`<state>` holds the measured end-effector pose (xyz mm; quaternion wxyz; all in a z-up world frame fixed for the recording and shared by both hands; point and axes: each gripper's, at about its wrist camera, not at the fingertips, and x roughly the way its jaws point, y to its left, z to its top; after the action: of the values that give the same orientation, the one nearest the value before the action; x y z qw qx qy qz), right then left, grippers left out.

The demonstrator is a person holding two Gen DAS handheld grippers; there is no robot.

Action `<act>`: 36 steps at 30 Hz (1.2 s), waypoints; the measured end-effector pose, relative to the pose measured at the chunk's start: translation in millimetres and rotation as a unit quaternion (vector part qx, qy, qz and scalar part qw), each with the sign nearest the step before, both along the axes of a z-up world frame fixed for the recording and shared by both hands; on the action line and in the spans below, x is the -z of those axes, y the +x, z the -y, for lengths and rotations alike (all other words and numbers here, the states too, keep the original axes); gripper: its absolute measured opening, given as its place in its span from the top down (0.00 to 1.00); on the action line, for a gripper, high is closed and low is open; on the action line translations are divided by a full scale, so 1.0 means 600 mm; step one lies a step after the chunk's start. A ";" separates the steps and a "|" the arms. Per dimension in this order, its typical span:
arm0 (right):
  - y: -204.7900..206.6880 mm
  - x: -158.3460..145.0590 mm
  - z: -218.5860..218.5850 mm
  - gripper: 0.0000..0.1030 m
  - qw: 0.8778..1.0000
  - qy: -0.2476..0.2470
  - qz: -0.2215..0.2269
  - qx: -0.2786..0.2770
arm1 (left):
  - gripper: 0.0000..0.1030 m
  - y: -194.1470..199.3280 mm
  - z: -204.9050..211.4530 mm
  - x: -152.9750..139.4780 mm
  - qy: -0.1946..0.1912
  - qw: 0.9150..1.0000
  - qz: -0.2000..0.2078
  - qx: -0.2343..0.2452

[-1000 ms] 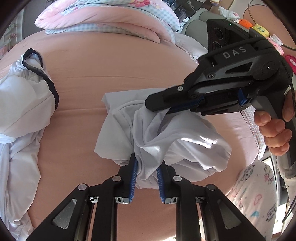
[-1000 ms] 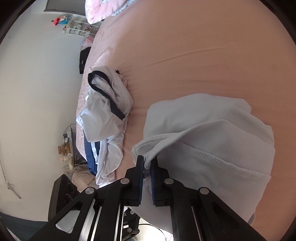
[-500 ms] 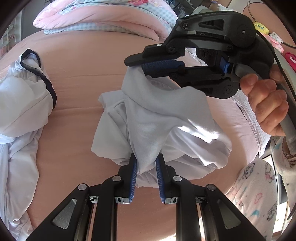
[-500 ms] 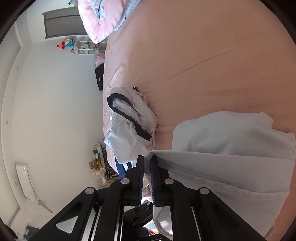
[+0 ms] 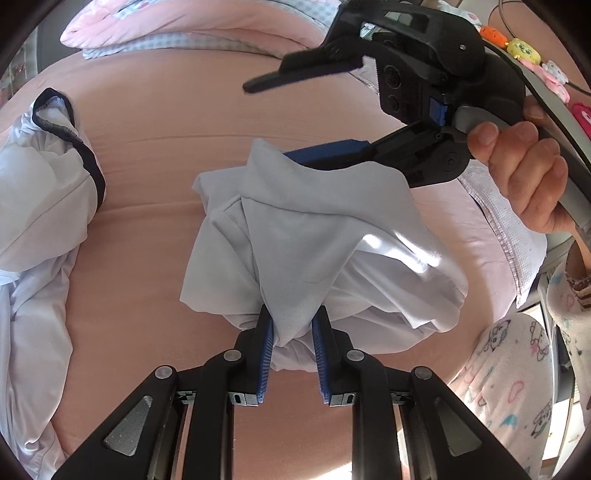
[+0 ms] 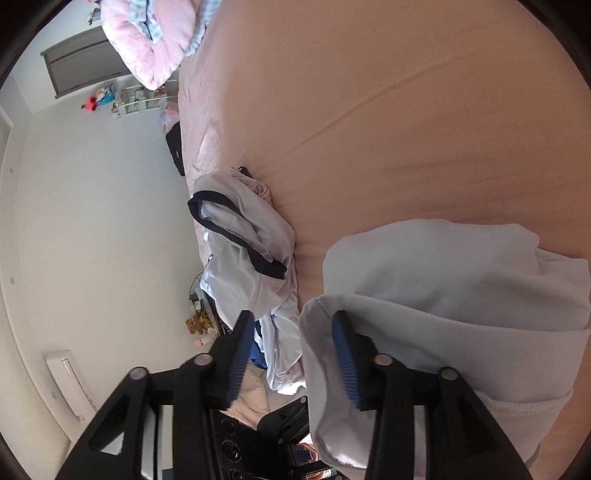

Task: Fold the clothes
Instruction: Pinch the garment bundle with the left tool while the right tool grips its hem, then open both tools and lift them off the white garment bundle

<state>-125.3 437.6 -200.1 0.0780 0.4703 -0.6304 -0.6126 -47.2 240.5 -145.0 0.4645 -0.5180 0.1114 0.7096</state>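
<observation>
Left wrist view, left tongs (image 5: 291, 328) clamping pale garment (image 5: 325, 236); right tongs (image 5: 295, 114) spread wide, empty; no legible writing.

The right gripper (image 5: 295, 114), pinched on a corner of the pale grey-white cotton garment (image 5: 314, 236) a second ago, has spread its blue-padded jaws wide, and that corner now drapes over the lower finger, farther toward the pink quilted duvet (image 5: 207, 22).
</observation>
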 end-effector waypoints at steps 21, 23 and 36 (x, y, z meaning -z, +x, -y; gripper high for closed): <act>0.114 -0.092 -0.010 0.40 0.967 0.201 -0.044 -0.148 | 0.14 -0.082 0.071 -0.114 -0.046 0.998 -0.030 0.041; 0.126 -0.092 -0.015 0.40 0.967 0.207 -0.041 -0.146 | 0.14 -0.116 0.112 -0.125 -0.053 0.996 -0.048 0.057; 0.176 -0.096 -0.043 0.41 0.959 0.239 -0.046 -0.147 | 0.14 0.021 -0.150 -0.115 -0.078 0.978 -0.096 0.166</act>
<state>-19.7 463.5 -142.7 0.0813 0.5345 -0.3854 -0.7478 -34.9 330.5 -76.1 0.5213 -0.4565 0.2945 0.6582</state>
